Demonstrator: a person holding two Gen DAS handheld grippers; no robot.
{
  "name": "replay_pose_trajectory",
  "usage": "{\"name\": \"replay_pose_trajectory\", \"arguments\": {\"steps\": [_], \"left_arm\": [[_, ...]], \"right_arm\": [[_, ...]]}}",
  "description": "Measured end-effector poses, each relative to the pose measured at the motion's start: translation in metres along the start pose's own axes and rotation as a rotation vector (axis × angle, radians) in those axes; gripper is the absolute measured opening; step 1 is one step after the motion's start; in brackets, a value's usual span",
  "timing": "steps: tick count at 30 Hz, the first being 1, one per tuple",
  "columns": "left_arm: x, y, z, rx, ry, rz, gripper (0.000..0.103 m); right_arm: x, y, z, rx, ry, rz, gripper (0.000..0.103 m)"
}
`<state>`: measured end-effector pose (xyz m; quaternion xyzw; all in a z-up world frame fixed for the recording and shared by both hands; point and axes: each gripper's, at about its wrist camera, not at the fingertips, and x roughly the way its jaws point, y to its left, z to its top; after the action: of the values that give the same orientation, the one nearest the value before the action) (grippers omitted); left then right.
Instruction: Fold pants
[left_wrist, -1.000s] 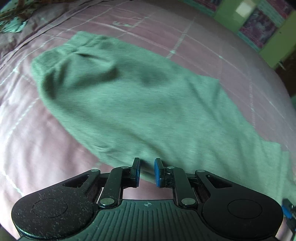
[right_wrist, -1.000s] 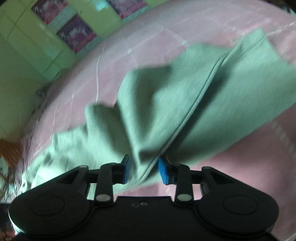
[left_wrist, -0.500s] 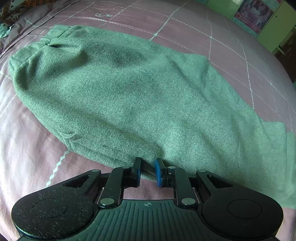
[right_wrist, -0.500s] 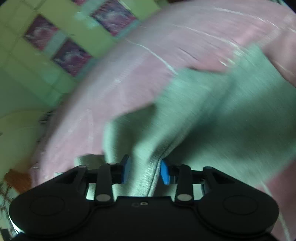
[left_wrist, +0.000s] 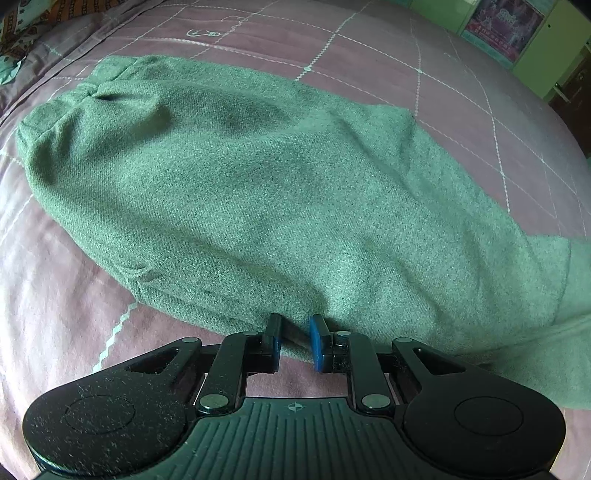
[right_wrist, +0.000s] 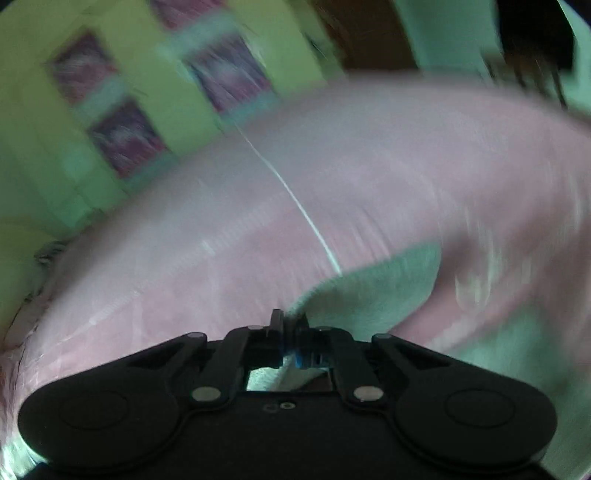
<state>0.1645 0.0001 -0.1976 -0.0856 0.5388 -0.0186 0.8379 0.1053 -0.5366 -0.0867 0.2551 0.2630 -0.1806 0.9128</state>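
Judging from how the cloth lies, we are partway through the fold. The green pants (left_wrist: 258, 192) lie on the bed (left_wrist: 461, 85), spread long and fairly smooth across its pink checked cover, with the gathered waistband at the far left and the leg running off to the right. They look already doubled leg over leg, though we cannot be sure from these views.

Our left gripper (left_wrist: 293, 338) sits at the near edge of the pants with its jaws slightly apart, a dark strip of hem lying between the blue pads; we read it as released or only loosely set, not clenched. Our right gripper (right_wrist: 289, 334) is clenched on a fold of the green cloth, which shows lifted off the bed in a badly blurred picture.

What seems left is bringing the leg end over toward the waistband, then smoothing the stack; no such crosswise fold shows yet.
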Motion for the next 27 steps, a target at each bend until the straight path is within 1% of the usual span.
{"name": "replay_pose_trajectory", "arguments": {"steps": [1, 2, 3, 4, 5, 8, 9, 10, 11, 13, 15, 16, 17, 20, 22, 23, 24, 25, 27], "left_arm": [[0.0, 0.001, 0.0, -0.002, 0.0, -0.002, 0.017], [0.0, 0.001, 0.0, -0.006, -0.001, -0.004, 0.017], [0.0, 0.002, -0.001, -0.008, -0.003, -0.006, 0.017], [0.0, 0.002, -0.001, -0.007, -0.006, -0.006, 0.017], [0.0, 0.002, -0.002, -0.002, -0.008, -0.004, 0.017], [-0.001, 0.0, -0.003, 0.011, -0.013, 0.004, 0.017], [-0.001, 0.0, -0.004, 0.011, -0.013, 0.004, 0.017], [-0.001, 0.0, -0.004, 0.009, -0.013, 0.003, 0.018], [-0.001, 0.0, -0.003, 0.004, -0.012, 0.002, 0.018], [-0.001, 0.001, -0.003, 0.003, -0.012, 0.001, 0.018], [-0.001, 0.0, -0.003, 0.007, -0.013, 0.005, 0.018], [-0.001, 0.0, -0.003, 0.009, -0.014, 0.008, 0.018], [-0.001, 0.0, -0.003, 0.008, -0.015, 0.01, 0.018], [-0.001, -0.001, -0.003, 0.007, -0.016, 0.013, 0.018], [-0.001, 0.0, -0.003, 0.01, -0.017, 0.014, 0.018], [0.0, -0.001, -0.003, 0.012, -0.017, 0.015, 0.018], [-0.001, -0.001, -0.003, 0.013, -0.018, 0.014, 0.018], [-0.001, -0.001, -0.003, 0.013, -0.018, 0.013, 0.018], [-0.001, -0.001, -0.004, 0.017, -0.02, 0.011, 0.018]], "right_arm": [[-0.021, 0.01, 0.002, -0.063, -0.054, 0.022, 0.005], [-0.041, 0.015, 0.002, -0.099, -0.096, 0.051, 0.005], [-0.058, 0.017, -0.002, -0.12, -0.126, 0.071, 0.005], [-0.073, 0.013, -0.008, -0.132, -0.134, 0.073, 0.005], [-0.082, 0.005, -0.017, -0.122, -0.123, 0.052, 0.005], [-0.084, -0.04, -0.054, -0.05, -0.006, -0.062, 0.005], [-0.08, -0.057, -0.071, -0.007, 0.05, -0.099, 0.005], [-0.078, -0.067, -0.084, 0.024, 0.084, -0.121, 0.005], [-0.078, -0.077, -0.098, 0.053, 0.103, -0.142, 0.005], [-0.084, -0.087, -0.112, 0.116, 0.104, -0.147, 0.005], [-0.091, -0.092, -0.118, 0.168, 0.089, -0.14, 0.007], [-0.092, -0.093, -0.118, 0.181, 0.083, -0.132, 0.01], [-0.092, -0.098, -0.116, 0.197, 0.083, -0.126, 0.017], [-0.093, -0.112, -0.105, 0.287, 0.063, -0.138, 0.021], [-0.093, -0.126, -0.101, 0.359, 0.051, -0.161, 0.02], [-0.091, -0.13, -0.099, 0.368, 0.058, -0.173, 0.012], [-0.09, -0.132, -0.098, 0.357, 0.068, -0.185, 0.009], [-0.092, -0.13, -0.098, 0.338, 0.074, -0.186, 0.009], [-0.098, -0.127, -0.096, 0.296, 0.064, -0.172, 0.006]]}}
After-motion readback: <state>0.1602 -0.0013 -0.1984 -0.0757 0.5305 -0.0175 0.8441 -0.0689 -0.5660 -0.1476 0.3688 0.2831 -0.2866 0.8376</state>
